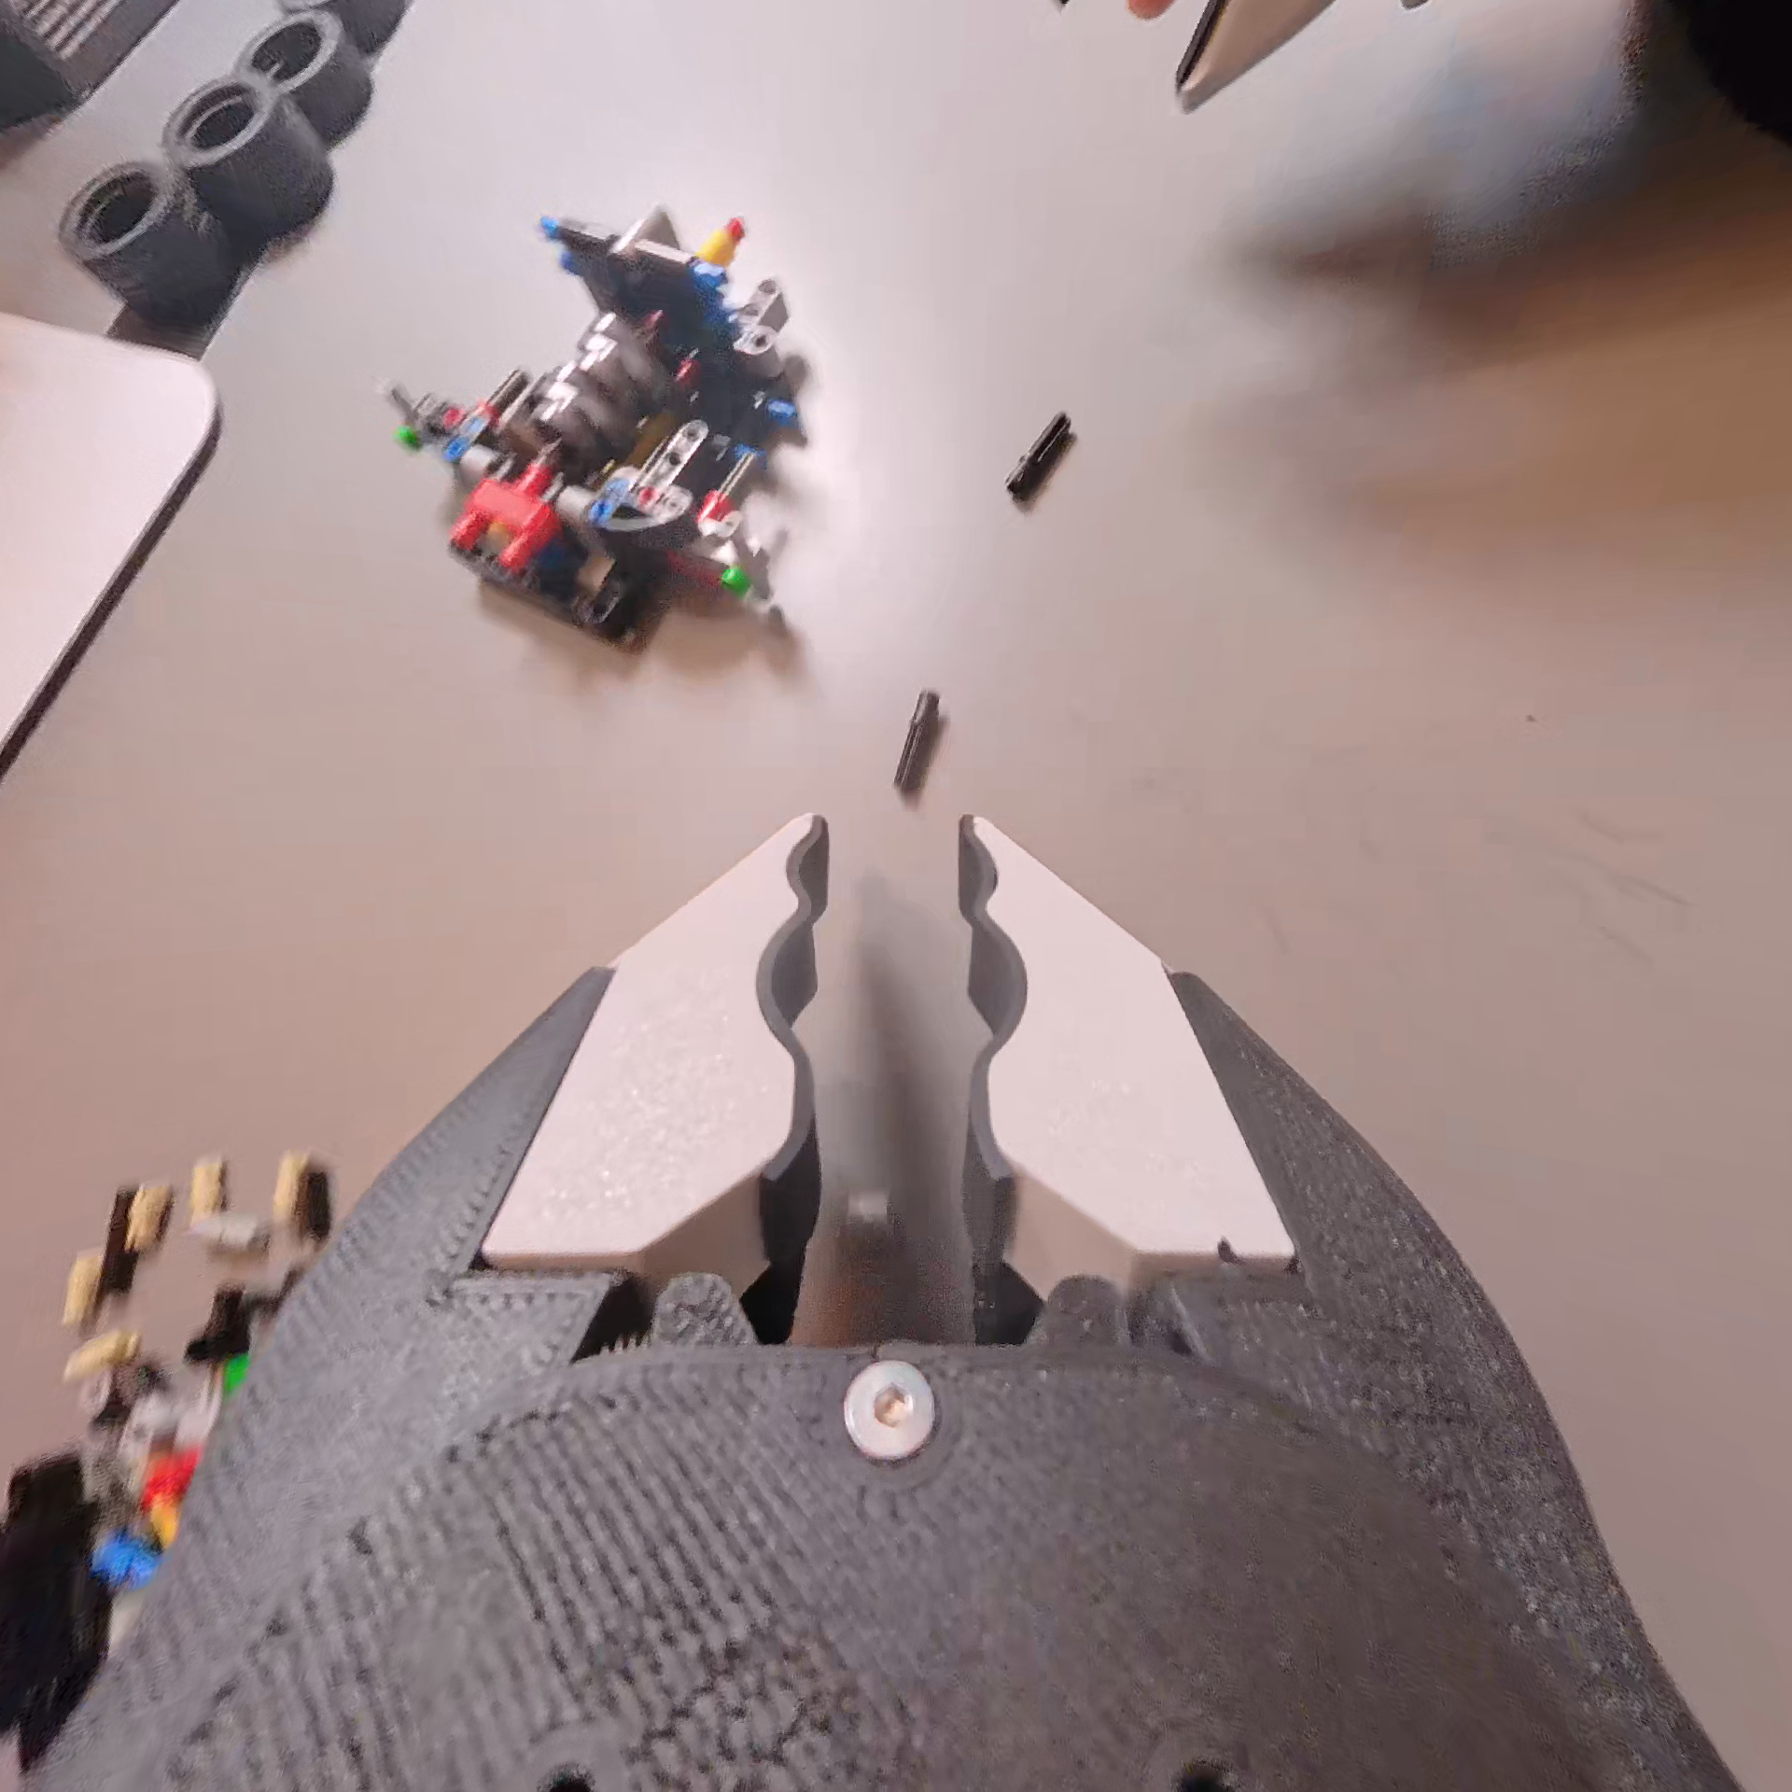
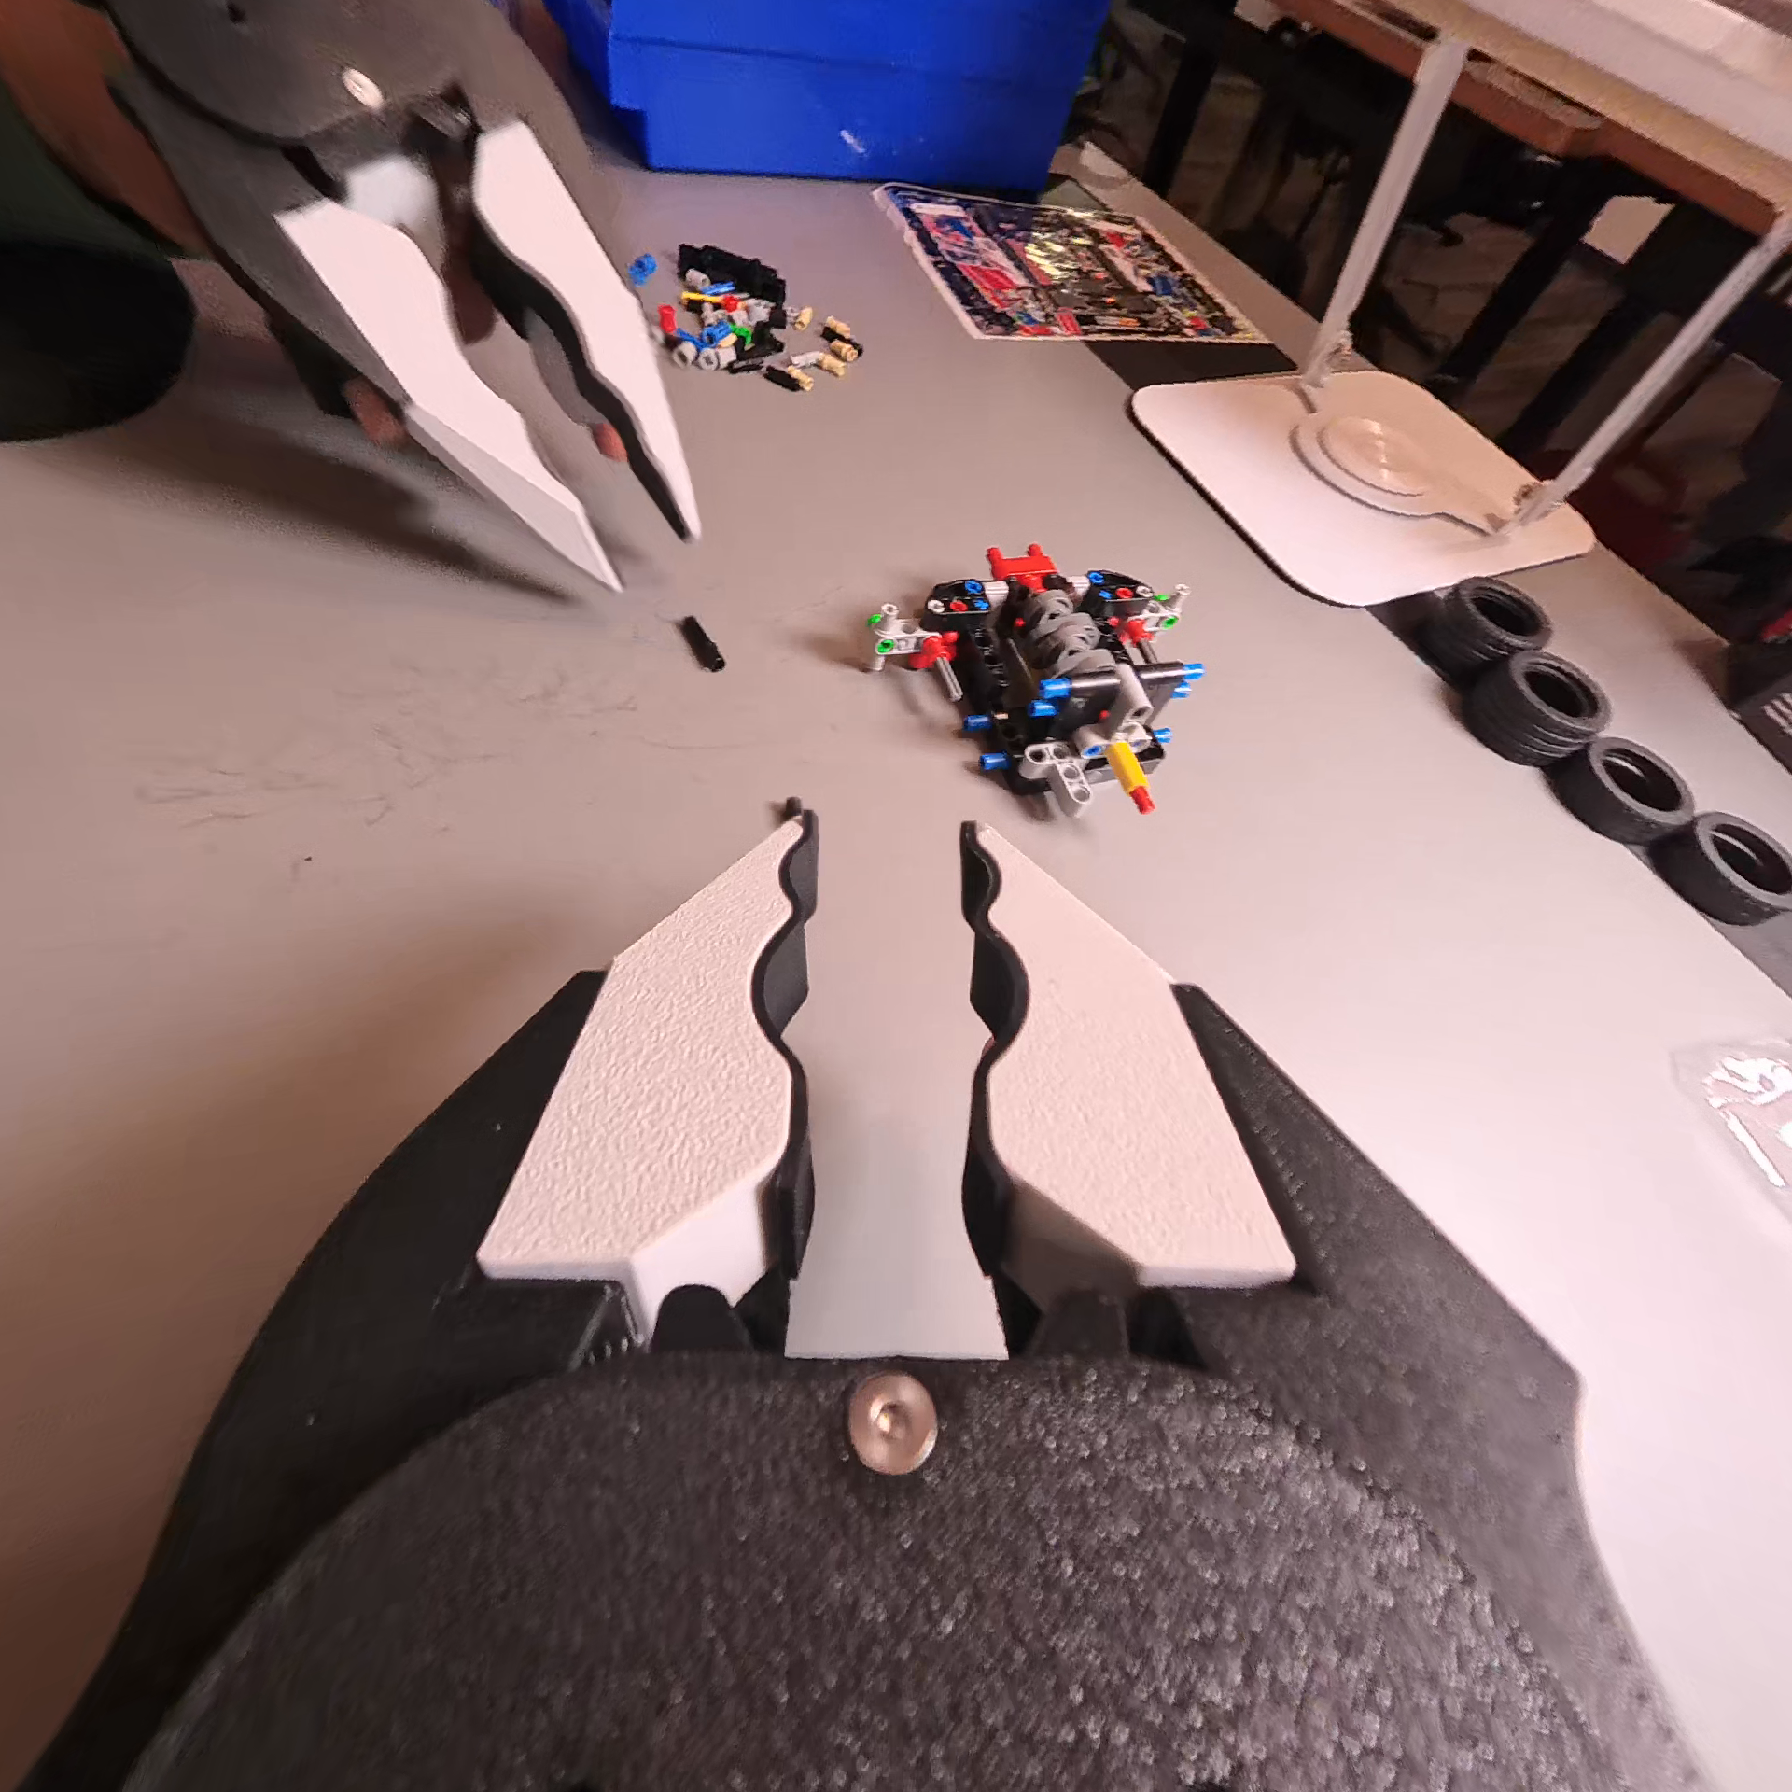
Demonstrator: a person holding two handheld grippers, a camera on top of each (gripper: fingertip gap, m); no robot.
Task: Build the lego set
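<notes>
A part-built lego assembly [image 1: 621, 427] of black, grey, red and blue pieces sits on the grey table; it also shows in the right wrist view [image 2: 1047, 679]. Two loose black pins lie beside it. My left gripper [image 1: 894, 824] is open and empty, hovering just short of the nearer black pin [image 1: 918, 742]; the other pin [image 1: 1040, 456] lies farther off. In the right wrist view the left gripper [image 2: 652, 555] hangs above that pin [image 2: 703, 645]. My right gripper [image 2: 887, 829] is open and empty, with the second pin [image 2: 793, 805] peeking out at its left fingertip.
A pile of small loose lego parts [image 2: 747, 320] lies at the back, also in the left wrist view [image 1: 145, 1309]. A booklet [image 2: 1067, 272], a blue bin [image 2: 834, 87], a white lamp base [image 2: 1358, 485], several black tyres [image 2: 1552, 718] and a plastic bag [image 2: 1745, 1115] ring the work area.
</notes>
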